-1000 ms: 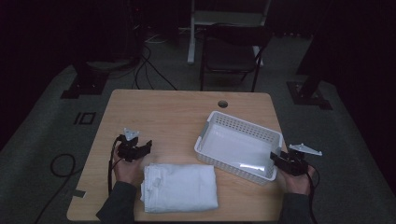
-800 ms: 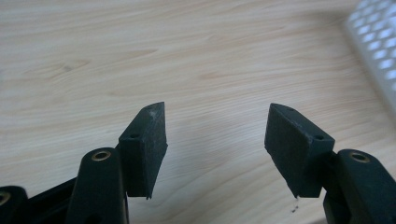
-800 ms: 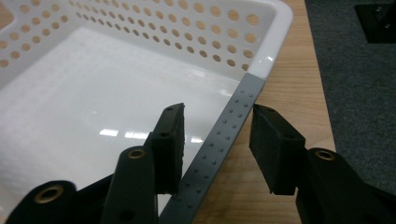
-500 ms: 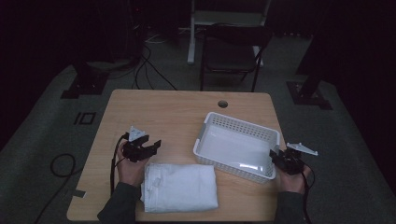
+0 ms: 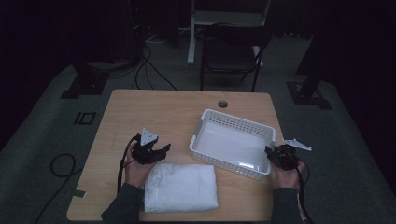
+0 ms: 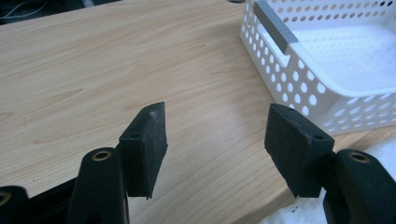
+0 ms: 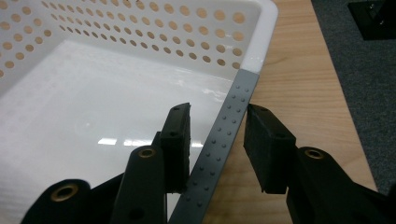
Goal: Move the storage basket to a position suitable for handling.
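Basket (image 5: 236,122) is sitting on the right half of the surface (image 5: 154,112), long axis running left-far to right-near. Its grey handle strip (image 7: 224,135) on the right short end is lying between the R claw (image 7: 217,116) jaws. Those jaws have just been closing. Inner pad is looking about on the strip and outer pad is showing a sliver of wood, so I'm logging it as straddling, not clamped. R claw is the nearer one by far.

Folded towel (image 5: 182,186) is lying at the near edge, just left of the basket, long axis across. L claw (image 5: 163,148) is hovering by the towel's far-left corner, jaws apart w/ nothing between, pointing toward the basket.
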`<state>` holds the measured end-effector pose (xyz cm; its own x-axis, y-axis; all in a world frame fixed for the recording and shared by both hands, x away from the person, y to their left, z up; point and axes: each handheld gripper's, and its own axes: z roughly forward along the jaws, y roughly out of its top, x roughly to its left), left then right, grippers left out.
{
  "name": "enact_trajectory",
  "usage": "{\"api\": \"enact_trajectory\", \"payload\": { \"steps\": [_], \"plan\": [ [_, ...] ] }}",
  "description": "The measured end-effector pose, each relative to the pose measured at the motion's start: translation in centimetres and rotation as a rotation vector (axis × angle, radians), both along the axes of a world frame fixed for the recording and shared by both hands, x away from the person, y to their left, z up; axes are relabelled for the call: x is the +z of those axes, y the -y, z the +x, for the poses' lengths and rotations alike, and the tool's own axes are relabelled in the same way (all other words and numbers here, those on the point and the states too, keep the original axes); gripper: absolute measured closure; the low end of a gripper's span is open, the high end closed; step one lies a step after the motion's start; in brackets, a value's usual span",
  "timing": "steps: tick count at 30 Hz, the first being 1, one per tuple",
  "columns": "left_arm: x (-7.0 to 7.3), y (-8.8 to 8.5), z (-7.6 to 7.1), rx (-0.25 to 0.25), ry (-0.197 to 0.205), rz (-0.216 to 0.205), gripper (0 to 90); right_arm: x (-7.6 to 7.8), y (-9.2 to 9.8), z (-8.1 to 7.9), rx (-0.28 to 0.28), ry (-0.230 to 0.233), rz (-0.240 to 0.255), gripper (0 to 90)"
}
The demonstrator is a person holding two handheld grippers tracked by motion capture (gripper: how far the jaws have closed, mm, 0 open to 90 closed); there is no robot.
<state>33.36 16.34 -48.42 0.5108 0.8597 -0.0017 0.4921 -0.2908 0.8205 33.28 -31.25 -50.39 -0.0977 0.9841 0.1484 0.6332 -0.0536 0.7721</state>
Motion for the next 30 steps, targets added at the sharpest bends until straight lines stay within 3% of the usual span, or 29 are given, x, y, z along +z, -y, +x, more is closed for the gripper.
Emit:
{"api": "enact_trajectory", "payload": {
  "steps": [9, 30],
  "plan": [
    [-0.1, 0.0, 0.0, -0.004, -0.003, -0.009, 41.4, 0.0, -1.1, 0.9, 0.003, 0.0, 0.0, 61.4],
    [-1.0, -0.2, 0.3, 0.012, -0.016, 0.03, 43.0, 0.4, -6.1, 4.5, 0.072, -0.021, -0.044, 61.6]
  ]
}}
